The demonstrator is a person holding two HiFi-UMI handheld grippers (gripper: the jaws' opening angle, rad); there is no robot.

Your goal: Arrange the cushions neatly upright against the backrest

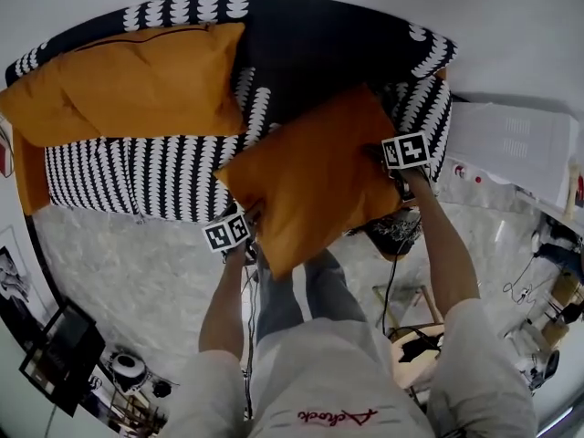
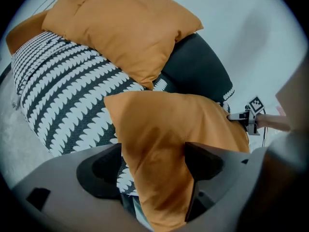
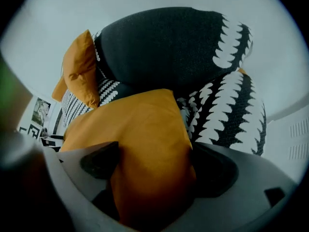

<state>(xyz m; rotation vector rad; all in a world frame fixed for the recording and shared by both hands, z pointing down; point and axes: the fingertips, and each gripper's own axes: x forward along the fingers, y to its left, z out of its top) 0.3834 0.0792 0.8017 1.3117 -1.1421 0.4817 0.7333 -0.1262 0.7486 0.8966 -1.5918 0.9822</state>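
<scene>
Red script across shirt (image 1: 336,417) — upside down, not legible

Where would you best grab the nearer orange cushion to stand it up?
Probably its two opposite side edges, one gripper each, from above: the cushion lies tilted at the front of the sofa with both edges free. The left gripper and right gripper straddle them, jaws open.

Sofa seat (image 1: 137,176) bare between leaning cushion (image 1: 128,80) and near cushion (image 1: 310,176), backrest (image 1: 310,39) open behind the near cushion, which fills the gaps of the wide-spread left tongs (image 2: 154,166) and right tongs (image 3: 157,166), sofa arm (image 1: 429,89) and white unit (image 1: 511,144) close on the right, floor (image 1: 137,263) open in front, stool (image 1: 401,297) and cables (image 1: 394,231) by the person's legs
</scene>
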